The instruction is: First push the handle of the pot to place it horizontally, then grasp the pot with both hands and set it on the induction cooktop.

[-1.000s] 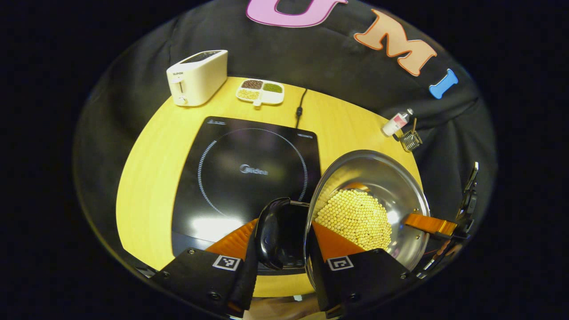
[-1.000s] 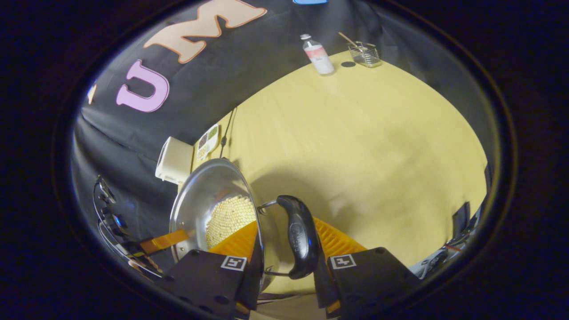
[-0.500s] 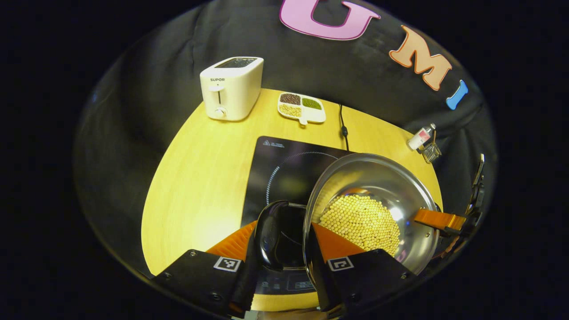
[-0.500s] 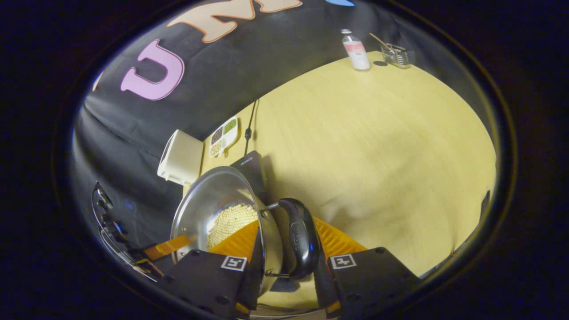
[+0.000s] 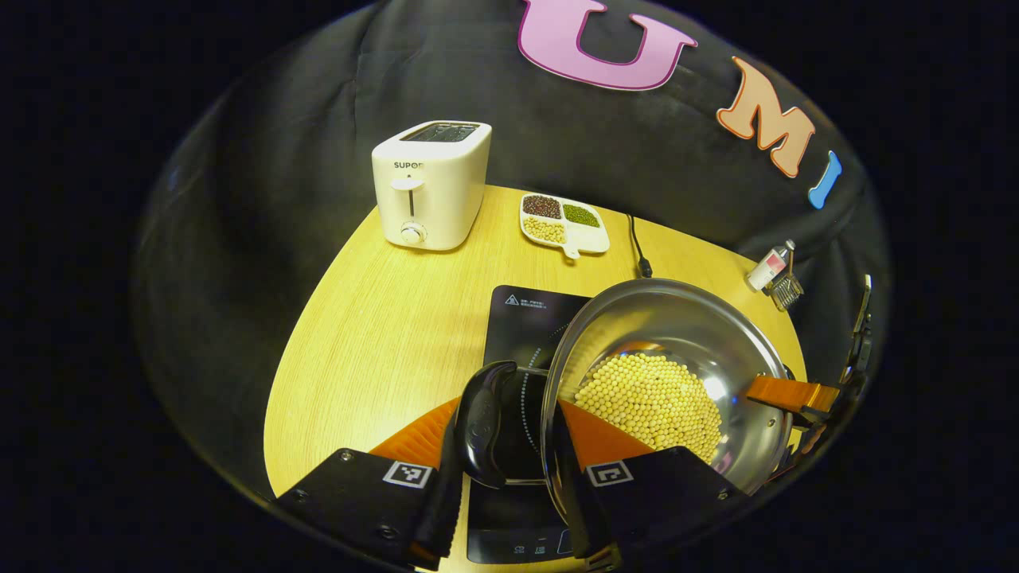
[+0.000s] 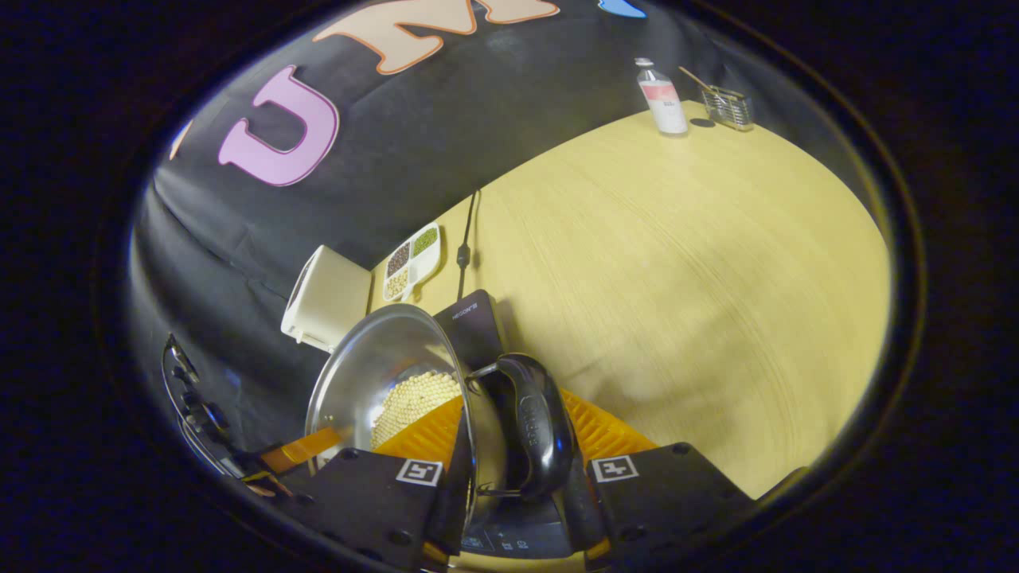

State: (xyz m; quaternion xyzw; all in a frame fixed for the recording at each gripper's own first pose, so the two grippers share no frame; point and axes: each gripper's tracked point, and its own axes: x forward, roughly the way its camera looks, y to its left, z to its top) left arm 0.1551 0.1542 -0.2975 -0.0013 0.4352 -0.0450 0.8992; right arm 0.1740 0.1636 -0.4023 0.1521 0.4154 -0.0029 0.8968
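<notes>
1. Pot hangs between the two grippers, above the cooktop; whether it touches the glass I cannot tell.
2. Left gripper is closed on the pot's left handle: one finger sits outside the black grip, the other inside the rim against the beans.
3. Right gripper is closed the same way on the right handle, its left finger inside the pot, its right finger outside the grip.
4. In the left gripper view the right gripper's orange finger shows at the pot's far rim; in the right gripper view the left gripper's orange finger shows likewise.
5. Soybeans fill the pot's bottom in a heap.
6. From left across the table: toaster, a divided dish with dark, green and pale beans in separate compartments, a cord, then a bottle beside a wire rack.
7. Right gripper view gives the bare stretch of table right of the cooktop; left gripper view gives the toaster's front with its lever and dial.
</notes>
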